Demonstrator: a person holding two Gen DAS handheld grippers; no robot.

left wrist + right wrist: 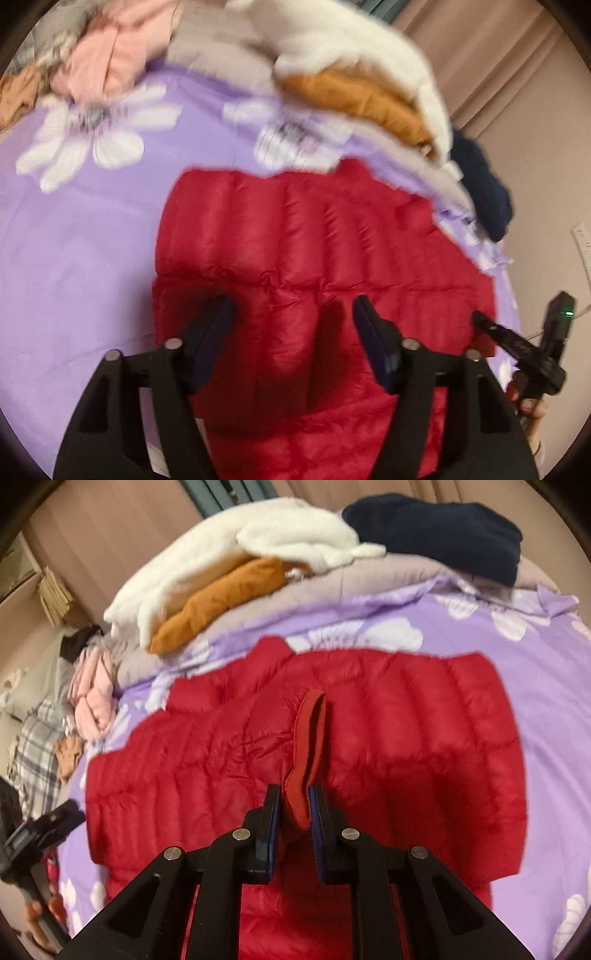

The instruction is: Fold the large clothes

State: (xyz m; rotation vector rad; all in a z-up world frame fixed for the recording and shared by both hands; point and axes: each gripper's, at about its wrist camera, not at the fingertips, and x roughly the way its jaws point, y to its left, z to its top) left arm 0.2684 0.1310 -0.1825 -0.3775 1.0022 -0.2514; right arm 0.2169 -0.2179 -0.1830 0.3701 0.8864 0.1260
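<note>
Red jacket (388, 746) flat on purple bedspread (535, 709). Right gripper (293, 808) pinches its cuff (308, 738), lifted; left gripper (291, 314) gapes empty above jacket. Sleeve fold underway; next, lay cuff across body.

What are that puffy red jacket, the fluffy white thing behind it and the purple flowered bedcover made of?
The puffy red quilted jacket looks like thin, slightly glossy nylon or polyester shell over padding: stitched channels bulge and catch light. Its cuff, pinched in the right gripper, seems matte knit. The fluffy white garment looks like fleece or plush, with fuzzy edges. The purple flowered bedcover seems smooth printed woven cloth, possibly cotton.
</note>
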